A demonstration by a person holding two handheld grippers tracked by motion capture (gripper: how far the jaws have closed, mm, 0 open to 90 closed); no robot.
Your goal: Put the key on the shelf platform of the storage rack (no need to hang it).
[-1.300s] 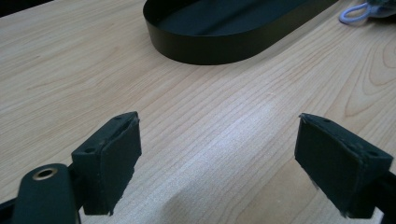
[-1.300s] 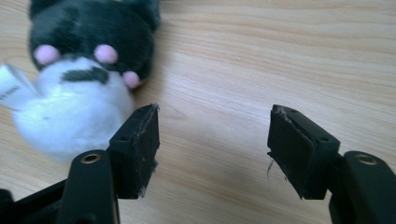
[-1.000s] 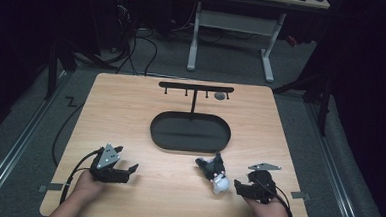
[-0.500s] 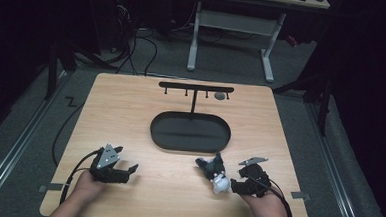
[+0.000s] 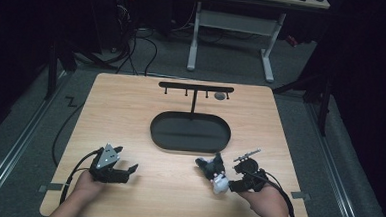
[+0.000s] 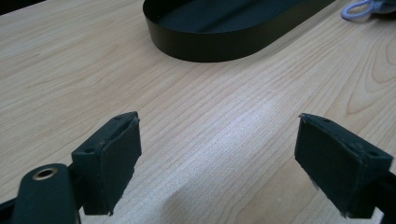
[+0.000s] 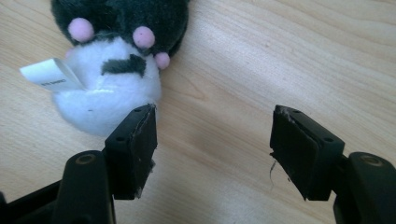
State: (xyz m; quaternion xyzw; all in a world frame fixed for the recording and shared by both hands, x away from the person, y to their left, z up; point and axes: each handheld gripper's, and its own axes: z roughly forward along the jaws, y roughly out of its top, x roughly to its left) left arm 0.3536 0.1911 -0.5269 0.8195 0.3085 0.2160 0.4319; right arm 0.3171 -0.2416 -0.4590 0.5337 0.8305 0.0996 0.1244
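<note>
A small black and white plush toy [image 5: 214, 171] lies on the wooden table [image 5: 130, 115] in front of the black oval tray [image 5: 190, 132]. In the right gripper view the plush toy [image 7: 112, 60] has pink dots and a white tag, and its white part touches one of my fingers [image 7: 133, 149] from outside. My right gripper [image 7: 212, 149] is open over bare wood beside the toy; in the high view my right gripper [image 5: 234, 183] sits at the toy's right. My left gripper [image 5: 127, 172] rests open near the front left, and my left gripper [image 6: 217, 163] holds nothing.
A black T-shaped rack [image 5: 195, 88] with hooks stands behind the tray, with a small grey object [image 5: 219, 96] at its right end. The tray's wall [image 6: 210, 46] lies ahead of the left gripper. A white loop [image 6: 357, 9] lies at the far right.
My right gripper has moved left, closer to the plush toy, and turned a little. The left gripper has stayed where it was.
</note>
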